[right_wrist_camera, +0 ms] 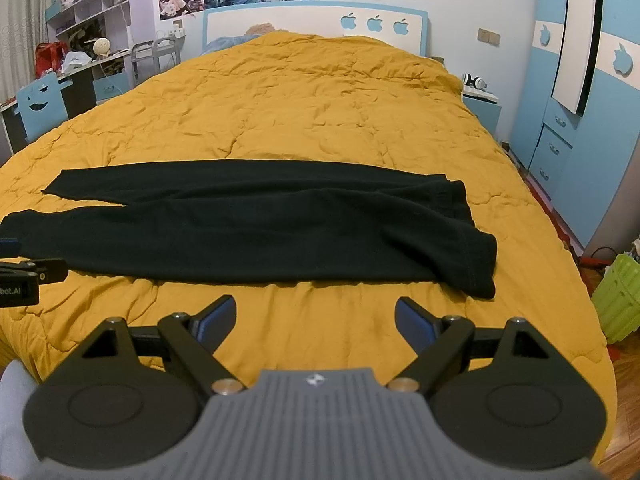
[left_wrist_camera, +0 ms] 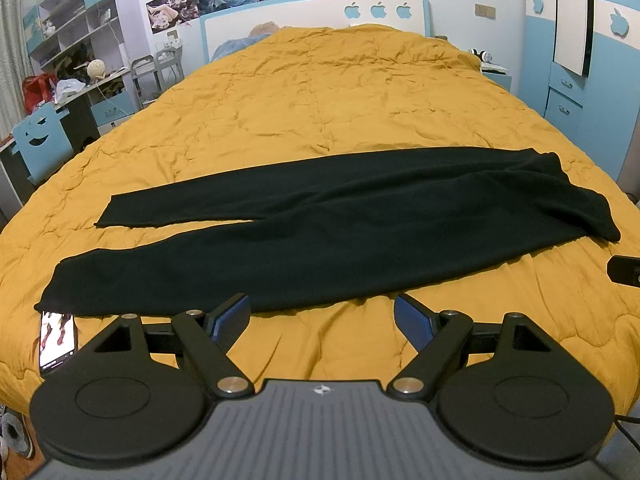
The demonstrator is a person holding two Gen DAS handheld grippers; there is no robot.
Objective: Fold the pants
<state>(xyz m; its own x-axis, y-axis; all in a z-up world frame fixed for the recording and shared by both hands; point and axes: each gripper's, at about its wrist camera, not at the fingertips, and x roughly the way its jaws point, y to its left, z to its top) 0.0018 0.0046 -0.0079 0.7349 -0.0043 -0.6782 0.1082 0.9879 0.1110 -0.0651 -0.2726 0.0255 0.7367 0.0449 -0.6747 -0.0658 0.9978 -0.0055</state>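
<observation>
Black pants [left_wrist_camera: 320, 232] lie spread flat across a yellow quilt [left_wrist_camera: 320, 100], legs pointing left and waist at the right. They also show in the right wrist view [right_wrist_camera: 260, 228]. My left gripper [left_wrist_camera: 322, 316] is open and empty, just short of the near leg's edge. My right gripper [right_wrist_camera: 316, 314] is open and empty, a little before the pants' near edge, left of the waist corner [right_wrist_camera: 476, 268]. The left gripper's side shows at the left edge of the right wrist view [right_wrist_camera: 24, 280].
A phone [left_wrist_camera: 58, 344] lies on the quilt by the near leg's cuff. A desk and blue chair [left_wrist_camera: 40, 140] stand left of the bed. Blue wardrobes [right_wrist_camera: 580, 120] and a green basket [right_wrist_camera: 620, 300] stand to the right.
</observation>
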